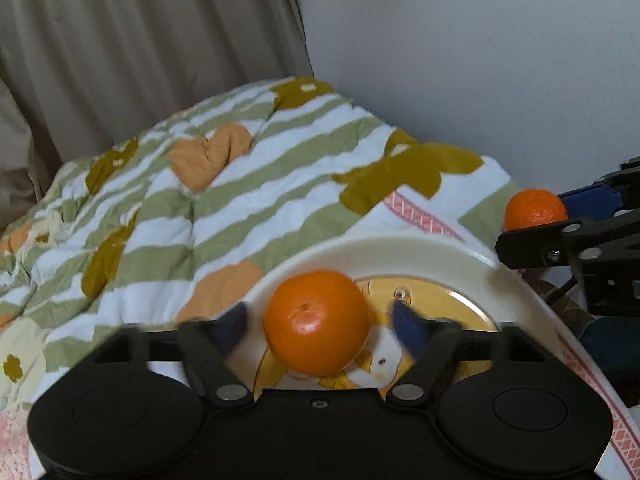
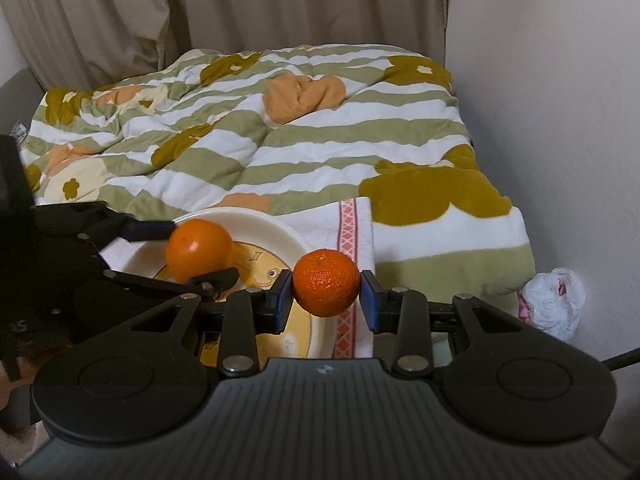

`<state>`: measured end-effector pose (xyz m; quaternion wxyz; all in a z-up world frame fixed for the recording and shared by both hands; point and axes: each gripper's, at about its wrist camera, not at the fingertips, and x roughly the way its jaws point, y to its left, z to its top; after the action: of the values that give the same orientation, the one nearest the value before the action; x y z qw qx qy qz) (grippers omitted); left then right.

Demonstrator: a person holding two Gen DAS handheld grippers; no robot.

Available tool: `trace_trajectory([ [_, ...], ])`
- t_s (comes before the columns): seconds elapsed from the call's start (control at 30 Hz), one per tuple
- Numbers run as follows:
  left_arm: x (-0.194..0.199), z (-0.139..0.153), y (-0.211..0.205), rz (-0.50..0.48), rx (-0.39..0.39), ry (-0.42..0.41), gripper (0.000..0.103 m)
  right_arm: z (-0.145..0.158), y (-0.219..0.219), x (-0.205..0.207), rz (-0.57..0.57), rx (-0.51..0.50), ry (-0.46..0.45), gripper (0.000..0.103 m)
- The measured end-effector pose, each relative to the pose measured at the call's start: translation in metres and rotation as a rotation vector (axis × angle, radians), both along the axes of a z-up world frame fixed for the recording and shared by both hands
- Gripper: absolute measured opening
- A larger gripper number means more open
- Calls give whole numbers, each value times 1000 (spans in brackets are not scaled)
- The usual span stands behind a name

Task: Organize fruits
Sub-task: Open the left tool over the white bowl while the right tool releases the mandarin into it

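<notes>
A smooth orange (image 1: 316, 322) rests on a cream plate (image 1: 400, 248) with a yellow cartoon centre. My left gripper (image 1: 320, 328) is open, its blue pads (image 1: 234, 328) standing clear of the fruit on both sides. The right wrist view shows the same orange (image 2: 199, 249) between the left gripper's fingers (image 2: 216, 278) over the plate (image 2: 256, 220). My right gripper (image 2: 326, 284) is shut on a rougher tangerine (image 2: 326, 282), held in the air above the plate's right edge. In the left wrist view that tangerine (image 1: 534, 210) and the right gripper (image 1: 540, 216) appear at the far right.
The plate lies on a white cloth with a pink patterned border (image 2: 346, 216), spread over a green-and-white striped flowered quilt (image 2: 280, 152). Beige curtains (image 2: 240, 0) hang behind, a pale wall (image 2: 560, 120) stands at the right, and a white plastic bag (image 2: 554, 304) lies below it.
</notes>
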<state>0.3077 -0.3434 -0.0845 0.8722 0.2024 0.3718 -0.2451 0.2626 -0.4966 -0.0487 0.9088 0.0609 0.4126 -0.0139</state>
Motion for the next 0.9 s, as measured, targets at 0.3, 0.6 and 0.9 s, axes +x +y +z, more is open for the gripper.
trace_trajectory([
  [0.3, -8, 19, 28, 66, -56, 70, 102, 11, 1, 3, 51, -10, -28, 51],
  [0.6, -14, 27, 64, 200, -62, 123, 102, -3, 28, 17, 195, -43, -30, 51],
  [0.9, -27, 29, 87, 252, -33, 123, 102, -37, 58, 27, 329, -180, -7, 51],
])
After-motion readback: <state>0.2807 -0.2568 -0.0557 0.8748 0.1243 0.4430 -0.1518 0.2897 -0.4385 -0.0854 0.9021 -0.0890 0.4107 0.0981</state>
